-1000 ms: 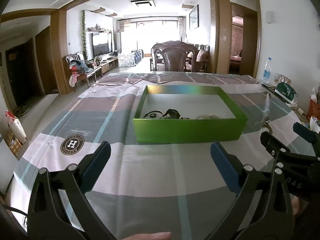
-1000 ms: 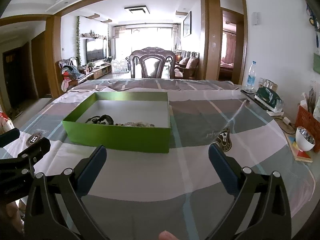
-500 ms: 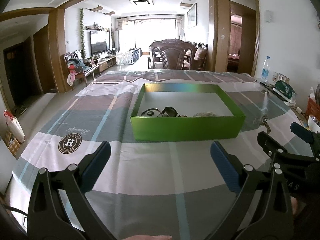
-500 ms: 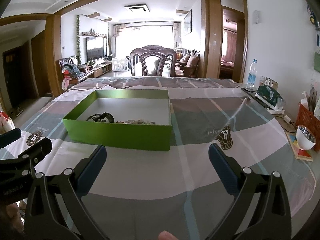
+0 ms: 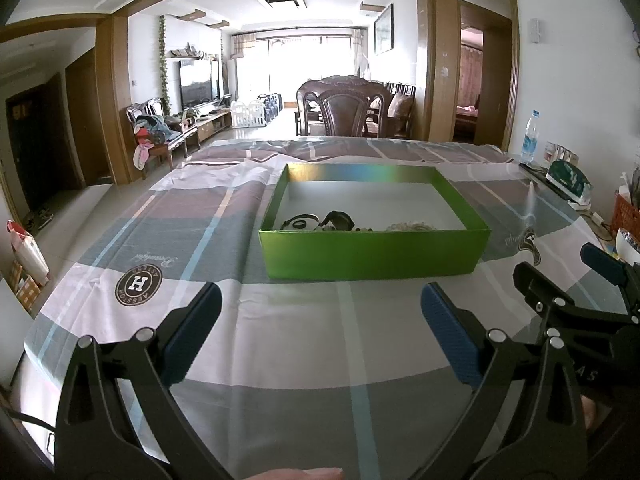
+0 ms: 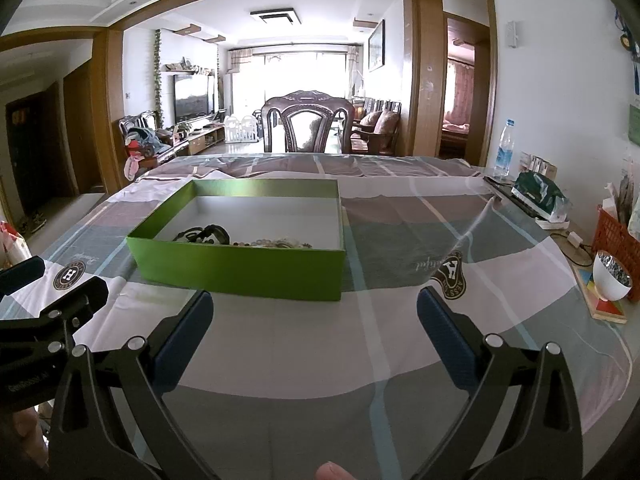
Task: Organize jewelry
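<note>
We see a long living room with white walls and wide wooden door frames [image 5: 442,60]. At the far end, big windows [image 5: 308,68] give strong daylight, and a flat lamp [image 5: 282,1] sits on the ceiling. A television [image 6: 193,97] stands at the left wall, with a green garland [image 5: 163,60] beside it. A dark carved chair [image 6: 308,124] stands behind the bench [image 6: 400,216], which carries a checked cloth. The floor [image 5: 80,216] is pale and shiny. On the right we see a doorway [image 6: 460,88] to a room with pink curtains.
</note>
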Action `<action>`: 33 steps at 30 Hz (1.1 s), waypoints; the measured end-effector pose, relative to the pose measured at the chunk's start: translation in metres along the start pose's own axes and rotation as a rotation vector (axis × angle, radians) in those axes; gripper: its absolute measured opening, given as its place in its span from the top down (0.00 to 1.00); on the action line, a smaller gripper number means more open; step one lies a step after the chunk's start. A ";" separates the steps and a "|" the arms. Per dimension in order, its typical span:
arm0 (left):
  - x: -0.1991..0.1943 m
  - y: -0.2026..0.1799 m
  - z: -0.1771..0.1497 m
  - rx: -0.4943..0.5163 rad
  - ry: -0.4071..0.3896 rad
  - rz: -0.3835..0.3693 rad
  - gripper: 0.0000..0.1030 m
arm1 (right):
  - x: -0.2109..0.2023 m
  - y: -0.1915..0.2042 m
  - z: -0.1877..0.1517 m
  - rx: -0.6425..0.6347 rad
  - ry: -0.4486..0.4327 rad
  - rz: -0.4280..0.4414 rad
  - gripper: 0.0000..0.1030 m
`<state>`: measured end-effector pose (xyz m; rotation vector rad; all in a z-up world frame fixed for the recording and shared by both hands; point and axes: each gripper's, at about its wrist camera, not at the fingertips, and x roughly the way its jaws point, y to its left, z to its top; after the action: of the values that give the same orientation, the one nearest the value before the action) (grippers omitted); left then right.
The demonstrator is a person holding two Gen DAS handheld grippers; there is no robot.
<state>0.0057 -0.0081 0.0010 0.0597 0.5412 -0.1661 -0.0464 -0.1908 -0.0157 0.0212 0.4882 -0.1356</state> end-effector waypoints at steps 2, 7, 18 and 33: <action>0.000 0.000 0.000 0.000 0.000 0.000 0.04 | 0.000 0.000 0.000 0.001 0.000 -0.001 0.03; 0.000 0.000 0.000 0.000 0.000 0.000 0.04 | 0.000 0.000 0.000 0.001 -0.002 -0.001 0.03; 0.000 -0.001 0.001 0.001 0.001 0.000 0.04 | 0.000 0.000 0.000 0.001 0.000 0.000 0.03; 0.000 -0.001 0.000 0.001 0.005 -0.001 0.04 | 0.000 0.000 0.000 0.000 0.000 0.000 0.03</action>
<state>0.0049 -0.0093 0.0010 0.0610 0.5463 -0.1669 -0.0464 -0.1910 -0.0162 0.0213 0.4881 -0.1357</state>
